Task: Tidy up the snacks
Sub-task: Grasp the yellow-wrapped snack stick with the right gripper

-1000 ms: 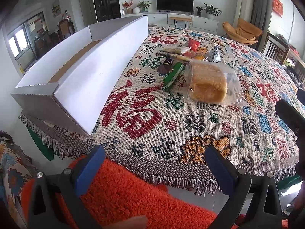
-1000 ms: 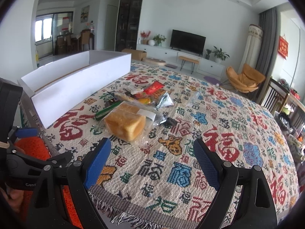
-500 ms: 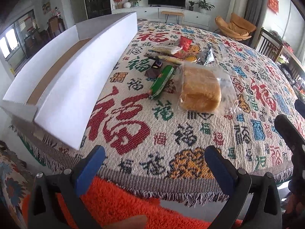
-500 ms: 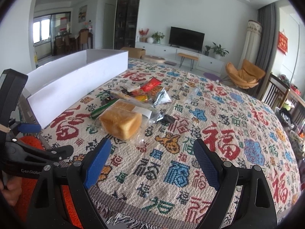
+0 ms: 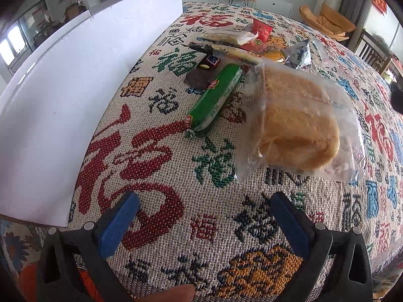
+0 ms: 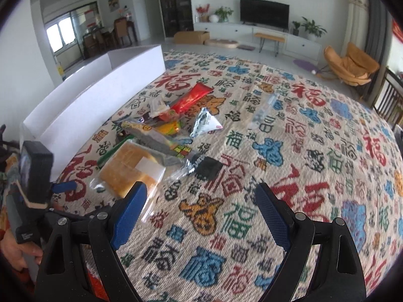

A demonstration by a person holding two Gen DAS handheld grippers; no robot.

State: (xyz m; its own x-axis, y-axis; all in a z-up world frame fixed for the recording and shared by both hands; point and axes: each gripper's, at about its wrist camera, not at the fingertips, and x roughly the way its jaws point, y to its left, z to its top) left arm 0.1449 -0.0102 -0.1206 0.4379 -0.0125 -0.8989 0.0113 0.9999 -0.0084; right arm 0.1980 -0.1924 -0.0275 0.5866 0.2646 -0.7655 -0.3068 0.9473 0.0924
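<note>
A pile of snacks lies on the patterned tablecloth [image 5: 176,176]. A bagged bread loaf [image 5: 297,123] lies nearest, with a green sausage pack [image 5: 216,98] to its left. Behind them are a red packet [image 5: 262,29], a pale wrapped bar [image 5: 226,36] and a silver pouch [image 5: 297,54]. My left gripper [image 5: 204,216] is open and empty, just short of the loaf. My right gripper [image 6: 201,209] is open and empty, over the cloth beside the loaf [image 6: 128,168]. The red packet [image 6: 191,98] and silver pouch [image 6: 205,123] lie beyond.
A long white cardboard box [image 5: 75,75] stands open along the left of the table, also in the right wrist view [image 6: 100,100]. The left gripper's body [image 6: 32,183] shows at the right view's left edge. The table's front edge lies under both grippers. Chairs and a TV cabinet stand behind.
Both grippers have moved forward over the table toward the snack pile. The loaf and green pack now look much closer to the left gripper. Nothing has been picked up.
</note>
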